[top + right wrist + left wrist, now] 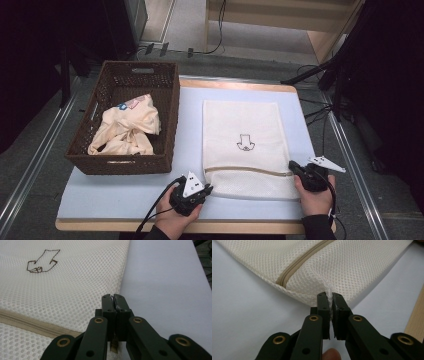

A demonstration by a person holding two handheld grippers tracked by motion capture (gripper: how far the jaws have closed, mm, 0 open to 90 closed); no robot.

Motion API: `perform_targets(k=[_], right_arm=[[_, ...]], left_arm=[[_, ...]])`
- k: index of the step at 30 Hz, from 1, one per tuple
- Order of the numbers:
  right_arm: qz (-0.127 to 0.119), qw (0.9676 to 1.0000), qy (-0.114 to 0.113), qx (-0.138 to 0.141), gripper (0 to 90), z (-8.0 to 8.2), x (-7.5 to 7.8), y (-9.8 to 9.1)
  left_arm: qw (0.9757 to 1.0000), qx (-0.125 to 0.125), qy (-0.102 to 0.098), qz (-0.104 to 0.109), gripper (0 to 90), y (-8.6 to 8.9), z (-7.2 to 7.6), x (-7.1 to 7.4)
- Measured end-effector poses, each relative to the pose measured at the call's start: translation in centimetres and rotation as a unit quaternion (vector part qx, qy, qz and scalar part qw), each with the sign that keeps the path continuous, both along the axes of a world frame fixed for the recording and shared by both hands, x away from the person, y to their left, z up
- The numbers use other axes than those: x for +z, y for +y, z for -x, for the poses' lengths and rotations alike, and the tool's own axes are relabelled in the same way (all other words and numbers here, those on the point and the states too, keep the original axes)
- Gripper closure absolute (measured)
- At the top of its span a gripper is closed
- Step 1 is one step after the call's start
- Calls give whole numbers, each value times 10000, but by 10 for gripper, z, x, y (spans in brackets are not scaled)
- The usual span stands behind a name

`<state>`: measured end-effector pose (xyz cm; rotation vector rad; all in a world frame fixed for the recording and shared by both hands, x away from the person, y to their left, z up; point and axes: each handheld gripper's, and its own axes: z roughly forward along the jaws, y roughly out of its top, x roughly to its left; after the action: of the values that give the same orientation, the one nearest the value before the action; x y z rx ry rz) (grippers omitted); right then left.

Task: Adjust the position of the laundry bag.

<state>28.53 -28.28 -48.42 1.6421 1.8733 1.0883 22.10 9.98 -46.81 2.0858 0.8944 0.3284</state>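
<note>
The mesh bag (243, 145) lay flat on the pale mat (125, 192), just right of the basket (170, 125) that held a crumpled cream garment (127, 127). Its zipper (247, 171) ran across the bag near the end closest to the person.

The left gripper (206, 190) sat at the bag's near left corner, by the zipper's left end. In the left gripper view its jaws were closed on a pinch of mesh (330, 296), the netting puckered up between the pads. The right gripper (292, 165) was at the bag's right edge, level with the zipper's right end. Its jaws stood fully closed, and a small dark pull tab (114, 343) seemed to be caught between them, though the view was too tight to be sure.

The step in hand looked like opening the zipper. To do it well, the left grip needed to stay firm and low as an anchor, keeping the mesh taut along the zipper line. The right gripper should have drawn the tab straight along the zipper toward the left corner, not upward, since a lift would bunch the soft netting and jam the slider. A slow, even pull suited the thin tab, which could slip out of the pads.
</note>
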Motion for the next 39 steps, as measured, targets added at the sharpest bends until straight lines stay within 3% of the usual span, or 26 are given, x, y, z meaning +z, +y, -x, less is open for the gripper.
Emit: perform_targets(k=[22,36,39], right_arm=[[-58,9997,-15,256,888,-1,2,35],[62,9990,-94,424,887,0,1,53],[19,9991,-122,405,821,2,1,51]], left_arm=[[9996,285,2,33,860,39,3,9],[9994,335,91,-21,854,55,7,4],[9996,274,119,-18,794,55,7,3]])
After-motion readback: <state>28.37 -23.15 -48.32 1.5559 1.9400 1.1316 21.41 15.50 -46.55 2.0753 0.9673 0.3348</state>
